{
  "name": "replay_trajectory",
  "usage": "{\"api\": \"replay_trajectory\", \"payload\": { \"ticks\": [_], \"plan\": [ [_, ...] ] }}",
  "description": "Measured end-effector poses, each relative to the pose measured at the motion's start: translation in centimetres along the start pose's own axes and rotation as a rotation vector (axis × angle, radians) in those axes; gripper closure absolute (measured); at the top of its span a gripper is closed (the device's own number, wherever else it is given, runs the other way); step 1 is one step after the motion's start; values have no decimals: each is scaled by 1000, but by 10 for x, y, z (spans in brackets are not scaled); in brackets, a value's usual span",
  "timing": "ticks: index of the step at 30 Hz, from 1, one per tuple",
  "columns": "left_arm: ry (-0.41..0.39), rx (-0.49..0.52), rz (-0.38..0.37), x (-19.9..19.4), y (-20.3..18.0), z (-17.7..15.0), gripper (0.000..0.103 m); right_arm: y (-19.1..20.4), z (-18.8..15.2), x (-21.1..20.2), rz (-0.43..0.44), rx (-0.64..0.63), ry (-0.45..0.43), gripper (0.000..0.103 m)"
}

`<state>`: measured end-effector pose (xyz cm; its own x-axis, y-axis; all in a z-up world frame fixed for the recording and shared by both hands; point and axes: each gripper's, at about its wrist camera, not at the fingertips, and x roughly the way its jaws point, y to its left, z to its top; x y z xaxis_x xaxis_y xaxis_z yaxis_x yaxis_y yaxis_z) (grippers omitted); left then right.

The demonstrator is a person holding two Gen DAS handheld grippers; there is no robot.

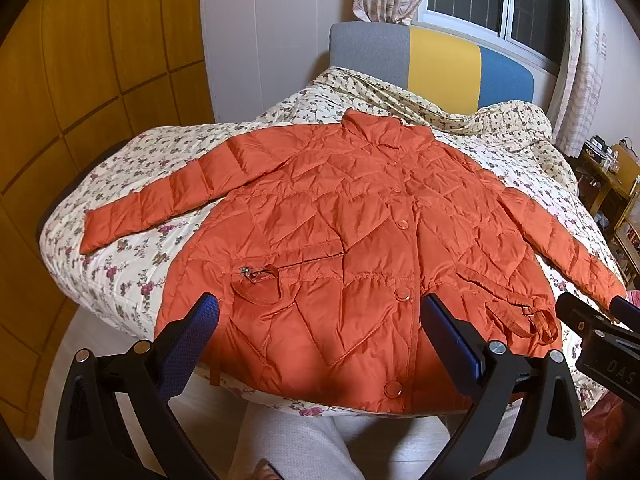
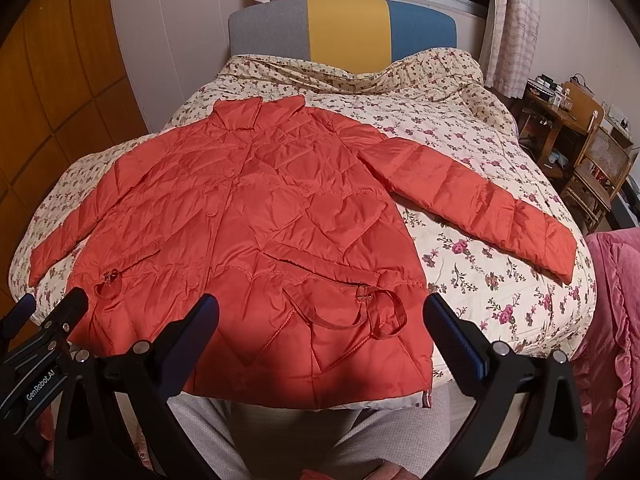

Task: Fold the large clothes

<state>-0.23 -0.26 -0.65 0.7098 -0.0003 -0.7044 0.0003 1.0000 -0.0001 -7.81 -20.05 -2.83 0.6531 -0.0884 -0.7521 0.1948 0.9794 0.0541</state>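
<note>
An orange quilted jacket (image 1: 352, 216) lies flat and buttoned on the floral bedspread (image 1: 120, 272), collar toward the headboard, both sleeves spread out to the sides. It also shows in the right wrist view (image 2: 260, 220). My left gripper (image 1: 320, 312) is open and empty, hovering above the jacket's hem near the front edge of the bed. My right gripper (image 2: 320, 312) is open and empty, above the hem's right side by the belt loops (image 2: 360, 308). Each gripper shows at the edge of the other's view.
A grey, yellow and blue headboard (image 2: 344, 28) stands at the far end under a window. Wooden wardrobe doors (image 1: 80, 80) are on the left. A desk and chair (image 2: 592, 152) stand at the right, with a pink blanket (image 2: 612, 320) beside the bed.
</note>
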Motion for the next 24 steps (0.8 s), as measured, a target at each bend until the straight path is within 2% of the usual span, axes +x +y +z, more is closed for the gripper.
{"api": "replay_trajectory", "payload": {
  "ticks": [24],
  "plan": [
    [10, 4, -10, 1, 1, 1, 3, 0, 0, 5, -5, -5, 10, 2]
  ]
}}
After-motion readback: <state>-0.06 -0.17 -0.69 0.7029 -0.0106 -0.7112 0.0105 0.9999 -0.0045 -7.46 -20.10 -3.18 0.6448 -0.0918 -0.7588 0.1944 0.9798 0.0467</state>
